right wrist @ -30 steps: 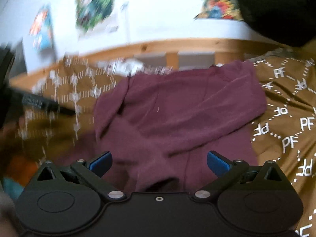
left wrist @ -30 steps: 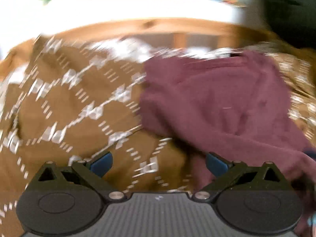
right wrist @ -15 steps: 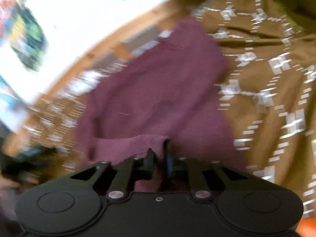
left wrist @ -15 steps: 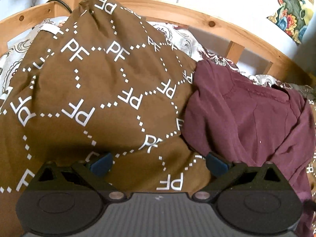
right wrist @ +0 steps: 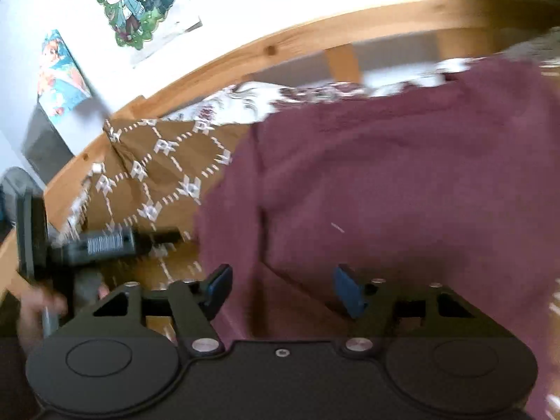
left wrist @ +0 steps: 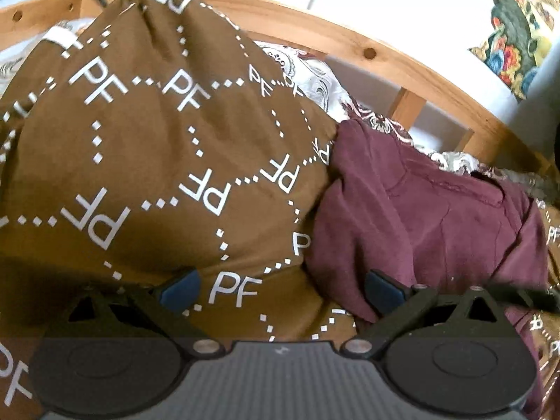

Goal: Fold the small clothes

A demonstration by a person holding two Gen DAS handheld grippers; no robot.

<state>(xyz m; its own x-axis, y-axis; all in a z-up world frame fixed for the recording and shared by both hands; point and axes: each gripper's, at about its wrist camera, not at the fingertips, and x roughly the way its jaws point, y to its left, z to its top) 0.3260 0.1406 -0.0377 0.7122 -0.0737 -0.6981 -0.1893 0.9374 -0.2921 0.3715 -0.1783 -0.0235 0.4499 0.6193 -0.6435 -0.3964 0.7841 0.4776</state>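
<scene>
Two grippers are in my feeds, and I'll go from my left to my right. On the left feed, the left gripper (left wrist: 281, 288) has its jaws wide apart with nothing pinched; they hover low over the brown printed bedcover (left wrist: 147, 161), which fills the 9 to 12 o'clock part of that view. The maroon garment (left wrist: 434, 231) lies heaped at about 3 o'clock there, its near edge just beside the gripper's right-hand finger, on the bed in front of the wooden bed rail (left wrist: 402, 59). Against a second ago, this feed has gone from smeared to sharp, so I judge that hand is settling.

On the right feed, the right gripper (right wrist: 281, 288) stands with its jaws partly apart. They pinched nearly together on a fold of the maroon garment (right wrist: 402, 189) half a second ago and have just been opening again; cloth now lies between and under the fingers, but the pads do not press on it. I read that as a fold laid down and let go. The garment now fills 12 to 4 o'clock in this view, lying flatter. At 9 o'clock the other handset and a hand (right wrist: 38, 311) show, blurred.

To my eye the folding is mid-way, with further folds to come.
</scene>
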